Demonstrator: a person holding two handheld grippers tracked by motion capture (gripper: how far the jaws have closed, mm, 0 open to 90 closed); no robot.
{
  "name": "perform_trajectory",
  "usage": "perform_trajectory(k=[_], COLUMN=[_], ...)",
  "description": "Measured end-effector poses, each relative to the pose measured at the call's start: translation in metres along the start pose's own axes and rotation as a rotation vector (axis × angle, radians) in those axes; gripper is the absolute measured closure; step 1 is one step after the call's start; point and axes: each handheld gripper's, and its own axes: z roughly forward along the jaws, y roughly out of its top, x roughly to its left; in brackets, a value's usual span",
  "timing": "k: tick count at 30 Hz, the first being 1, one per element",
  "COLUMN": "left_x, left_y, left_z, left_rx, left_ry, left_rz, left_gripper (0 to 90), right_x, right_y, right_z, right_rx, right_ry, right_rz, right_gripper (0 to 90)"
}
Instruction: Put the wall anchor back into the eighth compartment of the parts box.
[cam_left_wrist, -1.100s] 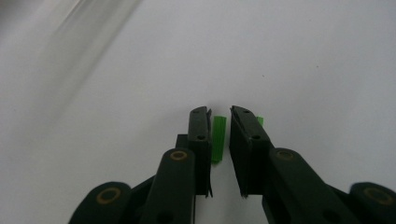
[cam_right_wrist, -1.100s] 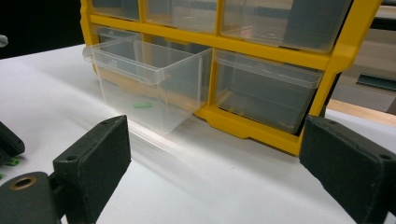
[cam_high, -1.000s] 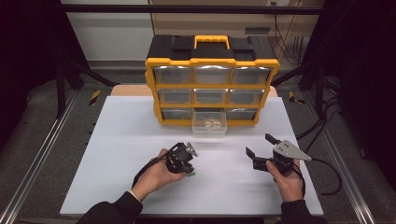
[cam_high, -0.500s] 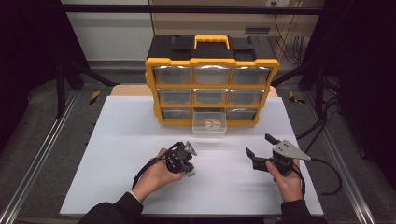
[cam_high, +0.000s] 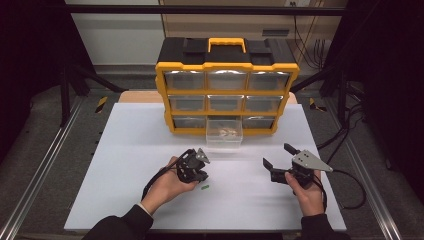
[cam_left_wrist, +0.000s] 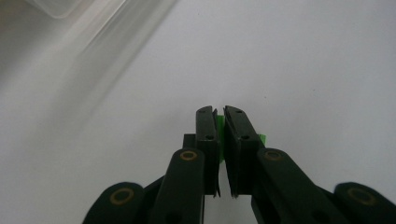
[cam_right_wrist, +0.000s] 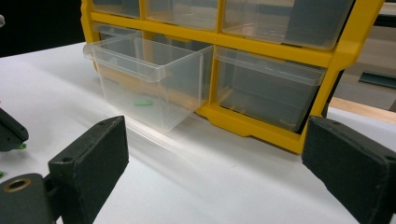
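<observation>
White table (cam_high: 125, 150) holds a yellow drawer box (cam_high: 227, 85), its clear drawer (cam_high: 224, 134) pulled out, likely for small parts. Left gripper (cam_left_wrist: 219, 116) pinches a green piece (cam_left_wrist: 220, 125) low over the table; right gripper (cam_high: 280, 157) waits wide open.

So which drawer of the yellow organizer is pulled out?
The bottom-row middle drawer: it juts onto the table, while the other eight sit flush in the organizer.
</observation>
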Motion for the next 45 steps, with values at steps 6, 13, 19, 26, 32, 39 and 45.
perform_trajectory(k=[6, 13, 19, 26, 32, 39, 45], left_x=[0.0, 0.002, 0.003, 0.003, 0.007, 0.01, 0.011], left_y=[0.003, 0.008, 0.014, 0.025, 0.034, 0.044, 0.052], left_z=[-0.003, -0.011, -0.02, -0.035, -0.049, -0.063, -0.07], left_rx=[-0.002, -0.027, -0.05, -0.069, -0.09, -0.114, -0.125], left_ry=[0.002, 0.011, 0.019, 0.033, 0.038, 0.045, 0.053], left_rz=[0.01, -0.001, -0.004, 0.011, 0.01, 0.014, 0.02], left_gripper=[84.3, 84.3, 84.3, 84.3, 84.3, 84.3, 84.3], right_x=[0.0, 0.0, 0.0, 0.0, 0.002, 0.002, 0.003], right_y=[0.0, 0.0, 0.0, 0.0, 0.0, 0.0, 0.0], right_z=[-0.001, -0.001, -0.001, 0.0, 0.002, 0.001, 0.002], right_rx=[0.0, -0.003, -0.004, -0.005, 0.002, 0.001, 0.001], right_ry=[-0.003, -0.002, 0.0, 0.005, 0.008, 0.009, 0.012], right_rz=[0.0, 0.005, 0.003, 0.008, 0.001, -0.006, -0.008], right_gripper=[7.6, 7.7, 7.7, 7.9, 8.0, 8.0, 8.0])
